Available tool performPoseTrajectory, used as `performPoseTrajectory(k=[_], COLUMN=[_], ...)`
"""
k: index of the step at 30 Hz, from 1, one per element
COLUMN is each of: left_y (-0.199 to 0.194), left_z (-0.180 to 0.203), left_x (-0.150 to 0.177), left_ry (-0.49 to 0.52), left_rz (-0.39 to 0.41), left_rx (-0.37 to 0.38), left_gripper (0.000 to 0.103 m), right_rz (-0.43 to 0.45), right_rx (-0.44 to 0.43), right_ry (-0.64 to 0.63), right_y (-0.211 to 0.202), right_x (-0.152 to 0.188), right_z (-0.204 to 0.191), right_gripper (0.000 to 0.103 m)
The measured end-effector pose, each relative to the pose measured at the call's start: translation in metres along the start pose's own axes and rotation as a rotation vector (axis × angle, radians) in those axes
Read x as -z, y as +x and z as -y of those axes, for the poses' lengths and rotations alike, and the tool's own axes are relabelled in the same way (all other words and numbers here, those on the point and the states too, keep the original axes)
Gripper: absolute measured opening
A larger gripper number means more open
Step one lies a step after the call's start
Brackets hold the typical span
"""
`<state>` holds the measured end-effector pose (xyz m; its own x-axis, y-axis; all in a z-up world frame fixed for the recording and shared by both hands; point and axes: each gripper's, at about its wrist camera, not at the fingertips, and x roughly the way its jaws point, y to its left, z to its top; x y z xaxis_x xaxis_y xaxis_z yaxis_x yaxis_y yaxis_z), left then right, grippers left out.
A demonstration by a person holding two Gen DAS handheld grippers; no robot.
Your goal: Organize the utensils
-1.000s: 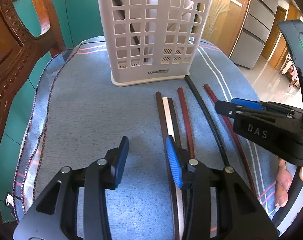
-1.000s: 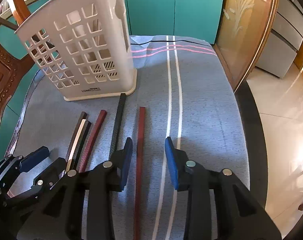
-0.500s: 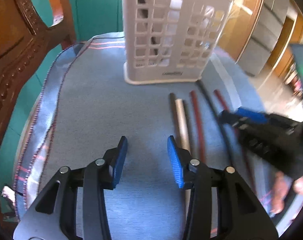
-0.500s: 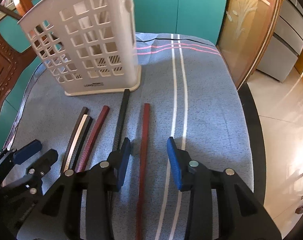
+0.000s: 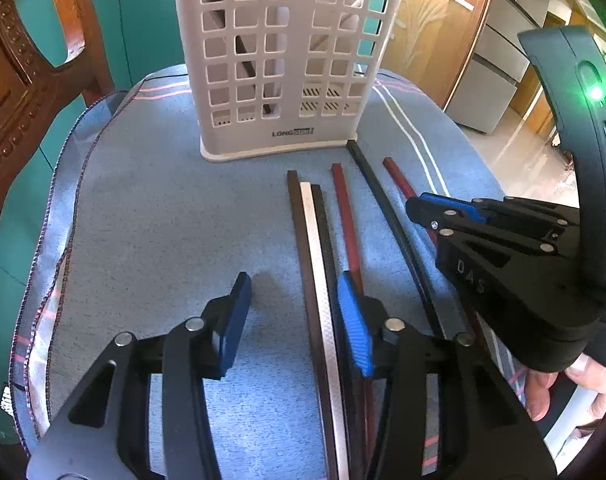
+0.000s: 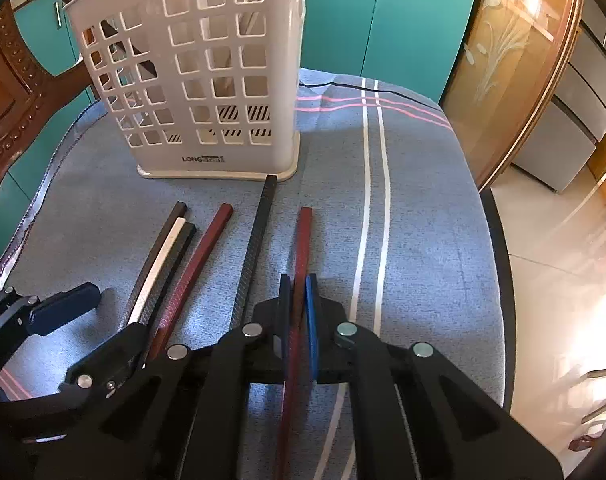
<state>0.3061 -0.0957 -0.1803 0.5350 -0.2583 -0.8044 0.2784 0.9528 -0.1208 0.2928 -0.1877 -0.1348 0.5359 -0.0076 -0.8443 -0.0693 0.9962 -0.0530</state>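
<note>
Several chopsticks lie side by side on a blue cloth in front of a white perforated basket (image 5: 283,60) (image 6: 207,80). My right gripper (image 6: 297,280) (image 5: 419,204) is shut on the rightmost red chopstick (image 6: 304,232), low on the cloth. Left of it lie a long black chopstick (image 6: 259,232), a red-brown one (image 6: 207,248), and a trio of dark brown, silver and black chopsticks (image 5: 317,240). My left gripper (image 5: 294,292) is closing with that trio between its jaws. The right pad stands close to the black one, and neither pad presses on them.
A carved wooden chair (image 5: 19,92) stands at the left edge. Teal cabinets (image 6: 403,32) run behind the table. The cloth (image 6: 423,220) ends at the table's right edge above a tiled floor. A person's fingers (image 5: 543,392) hold the right gripper.
The right gripper's jaws have shut on the rightmost red chopstick. The left gripper has shifted right from bare cloth, so the trio of chopsticks now lies between its jaws.
</note>
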Motion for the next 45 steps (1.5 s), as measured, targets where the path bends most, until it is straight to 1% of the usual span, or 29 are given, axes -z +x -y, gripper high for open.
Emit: performPoseTrajectory(k=[1, 2, 3, 7, 8, 9, 10, 11, 14, 16, 17, 18, 19, 20, 21, 22, 25, 28, 30, 32, 33, 34, 35, 38, 41, 42, 43, 44, 45], left_y=[0.000, -0.001, -0.001, -0.003, -0.005, -0.006, -0.008, -0.009, -0.010, -0.009, -0.009, -0.010, -0.010, -0.010, -0.011, -0.012, -0.010, -0.005, -0.003, -0.003, -0.004, -0.004, -0.004, -0.004, -0.008, -0.011, -0.013, -0.019, -0.025], left_z=[0.000, 0.000, -0.001, -0.010, -0.014, -0.018, -0.023, -0.026, -0.043, -0.049, -0.050, -0.049, -0.048, -0.045, -0.042, -0.037, -0.024, -0.015, -0.012, -0.010, -0.009, -0.008, -0.010, -0.016, -0.031, -0.036, -0.039, -0.043, -0.046], left_x=[0.000, -0.001, -0.001, -0.003, -0.003, -0.004, -0.003, -0.002, -0.002, -0.001, -0.001, -0.001, -0.001, -0.002, -0.003, -0.004, -0.003, -0.001, 0.000, 0.000, 0.000, -0.001, -0.002, -0.003, -0.006, -0.007, -0.007, -0.008, -0.004], left_ry=[-0.006, -0.014, -0.017, -0.044, -0.055, -0.063, -0.071, -0.083, -0.154, -0.176, -0.178, -0.176, -0.172, -0.165, -0.156, -0.136, -0.076, -0.044, -0.024, -0.017, -0.015, -0.017, -0.025, -0.063, -0.116, -0.134, -0.143, -0.158, -0.167], left_rz=[-0.002, -0.005, -0.004, -0.001, 0.005, 0.008, 0.013, 0.014, -0.001, -0.006, -0.007, -0.008, -0.007, -0.003, 0.002, 0.009, 0.004, -0.003, -0.007, -0.006, -0.005, -0.005, -0.006, -0.012, -0.012, -0.008, -0.003, 0.011, 0.022], left_rx=[0.018, 0.038, 0.038, 0.028, 0.020, -0.014, -0.043, -0.054, -0.043, -0.038, -0.036, -0.029, -0.022, -0.013, -0.007, 0.000, -0.013, -0.035, -0.050, -0.062, -0.062, -0.058, -0.054, -0.028, -0.004, 0.008, 0.014, 0.040, 0.050], left_gripper=[0.025, 0.020, 0.018, 0.017, 0.014, 0.004, 0.004, 0.004, 0.004, 0.004, 0.004, 0.009, 0.017, 0.023, 0.035, 0.039, 0.040, 0.041, 0.040, 0.035, 0.026, 0.020, 0.020, 0.019, 0.018, 0.010, 0.007, 0.007, 0.007], right_rz=[0.001, 0.001, 0.001, 0.002, 0.002, 0.002, 0.002, 0.002, -0.001, -0.001, 0.002, 0.003, 0.005, 0.009, 0.010, 0.009, 0.001, 0.013, 0.015, 0.014, 0.016, 0.020, 0.021, 0.023, 0.022, 0.027, 0.032, 0.037, 0.042], right_rx=[-0.004, -0.007, -0.009, -0.015, -0.015, -0.013, -0.011, -0.011, -0.019, -0.028, -0.033, -0.036, -0.038, -0.040, -0.042, -0.043, -0.017, 0.006, 0.002, -0.026, -0.024, -0.022, -0.025, -0.037, -0.067, -0.077, -0.088, -0.102, -0.117], right_ry=[0.007, 0.011, 0.015, 0.033, 0.034, 0.035, 0.036, 0.037, 0.051, 0.071, 0.078, 0.081, 0.083, 0.083, 0.081, 0.076, 0.042, 0.011, 0.007, 0.000, -0.012, -0.030, -0.039, -0.037, 0.001, 0.019, 0.033, 0.049, 0.064], right_y=[0.000, 0.000, 0.000, -0.001, 0.000, 0.000, 0.000, 0.001, 0.003, 0.003, 0.003, 0.002, 0.002, 0.001, 0.001, 0.002, 0.006, 0.006, 0.005, 0.004, 0.002, 0.001, -0.001, -0.004, -0.008, -0.011, -0.012, -0.015, -0.017], right_x=[0.000, -0.002, -0.002, -0.003, -0.001, -0.001, -0.001, -0.001, -0.004, -0.005, -0.005, -0.006, -0.006, -0.006, -0.006, -0.006, -0.005, -0.003, 0.000, 0.001, 0.003, 0.004, 0.005, 0.006, 0.004, 0.003, 0.001, 0.001, 0.000], right_z=[0.001, 0.003, 0.006, 0.011, 0.009, 0.009, 0.008, 0.007, 0.012, 0.015, 0.016, 0.017, 0.017, 0.016, 0.015, 0.015, 0.010, 0.004, 0.000, -0.002, -0.007, -0.010, -0.013, -0.014, -0.006, -0.002, 0.003, 0.007, 0.011], right_gripper=[0.008, 0.008, 0.008, 0.008, 0.008, 0.008, 0.008, 0.008, 0.008, 0.009, 0.012, 0.015, 0.023, 0.032, 0.035, 0.037, 0.037, 0.037, 0.033, 0.020, 0.018, 0.011, 0.008, 0.007, 0.007, 0.007, 0.007, 0.007, 0.007])
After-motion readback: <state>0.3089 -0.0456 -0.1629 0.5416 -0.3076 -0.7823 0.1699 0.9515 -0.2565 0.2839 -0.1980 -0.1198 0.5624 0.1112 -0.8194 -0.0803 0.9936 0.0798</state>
